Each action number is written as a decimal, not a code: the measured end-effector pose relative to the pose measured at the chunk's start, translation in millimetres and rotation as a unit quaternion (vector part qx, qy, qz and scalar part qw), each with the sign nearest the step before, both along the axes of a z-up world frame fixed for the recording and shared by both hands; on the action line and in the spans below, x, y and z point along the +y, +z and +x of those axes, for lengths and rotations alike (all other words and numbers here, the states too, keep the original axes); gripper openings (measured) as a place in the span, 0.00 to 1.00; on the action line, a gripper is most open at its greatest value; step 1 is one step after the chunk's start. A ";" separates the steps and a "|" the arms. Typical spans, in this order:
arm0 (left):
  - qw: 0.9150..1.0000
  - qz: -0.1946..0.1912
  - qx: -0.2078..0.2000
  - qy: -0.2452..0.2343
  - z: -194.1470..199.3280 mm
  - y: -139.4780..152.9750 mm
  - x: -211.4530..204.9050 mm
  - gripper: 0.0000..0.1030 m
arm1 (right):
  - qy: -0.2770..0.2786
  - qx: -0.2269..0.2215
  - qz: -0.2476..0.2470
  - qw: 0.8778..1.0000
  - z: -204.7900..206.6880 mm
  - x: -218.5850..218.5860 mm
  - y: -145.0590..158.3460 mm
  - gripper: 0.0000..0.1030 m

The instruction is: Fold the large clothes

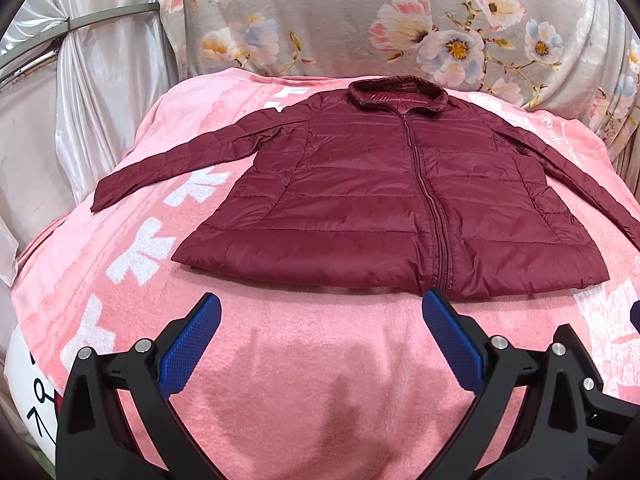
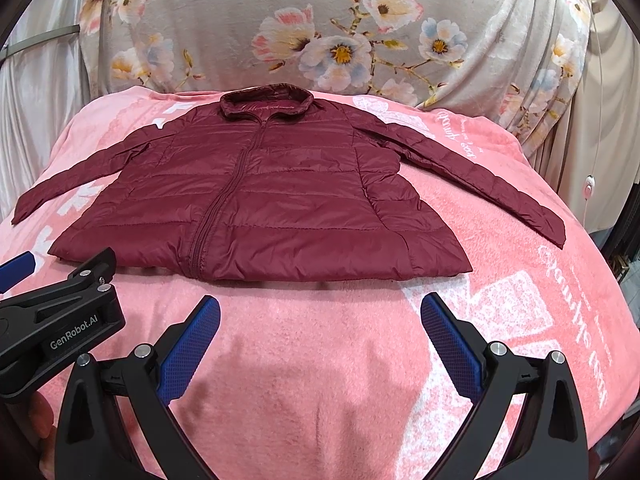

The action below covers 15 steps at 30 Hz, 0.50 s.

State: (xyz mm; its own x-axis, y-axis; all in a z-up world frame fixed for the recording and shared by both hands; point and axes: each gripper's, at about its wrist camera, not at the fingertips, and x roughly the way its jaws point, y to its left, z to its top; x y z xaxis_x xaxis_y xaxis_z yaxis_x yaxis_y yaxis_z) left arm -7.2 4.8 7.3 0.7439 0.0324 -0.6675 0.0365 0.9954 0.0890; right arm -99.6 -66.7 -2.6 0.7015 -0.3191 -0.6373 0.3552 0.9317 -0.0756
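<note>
Nearest to me, my left gripper (image 1: 320, 316) has its blue textured pads spread wide with nothing between them, above the pink fleece blanket with white lettering (image 1: 304, 360), just short of the jacket's hem. My right gripper (image 2: 320, 316) is likewise wide apart and empty, short of the same hem; from its camera the left unit's black body shows at the jacket's lower left corner.

Beyond both grippers lies the dark maroon quilted puffer jacket (image 1: 384, 200), flat and front-up on the blanket, zip closed, hem toward me and stand-up collar (image 2: 266, 106) at the far end. Both sleeves are spread outward and angled down from the shoulders; the one on the jacket's left side as I view it (image 1: 176, 160) rests apart from the body panel, as does the opposite one (image 2: 480, 184).

Behind the collar hangs a grey floral-printed cloth backdrop (image 2: 340, 32). Pale satin drapery (image 1: 100, 80) stands to the left of the jacket.
</note>
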 end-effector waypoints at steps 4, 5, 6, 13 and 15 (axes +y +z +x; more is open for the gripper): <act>1.000 -0.001 0.001 0.001 0.0 -0.6 1.0 0.95 | 0.000 0.000 -0.001 1.000 -0.4 0.1 -0.6 0.95; 1.000 -0.001 0.001 0.001 0.0 -0.7 1.2 0.95 | 0.000 0.000 -0.002 1.000 0.0 0.4 0.0 0.95; 1.000 -0.001 0.001 0.001 0.1 -0.6 1.6 0.95 | 0.001 0.000 -0.001 1.000 -0.1 0.0 -0.4 0.95; 1.000 -0.002 0.001 0.000 0.6 -1.1 3.6 0.95 | 0.000 0.000 -0.001 1.000 -0.3 1.0 -1.7 0.95; 1.000 -0.002 0.001 0.000 0.6 -1.2 3.4 0.95 | 0.001 0.000 -0.001 1.000 -0.3 0.6 -2.5 0.95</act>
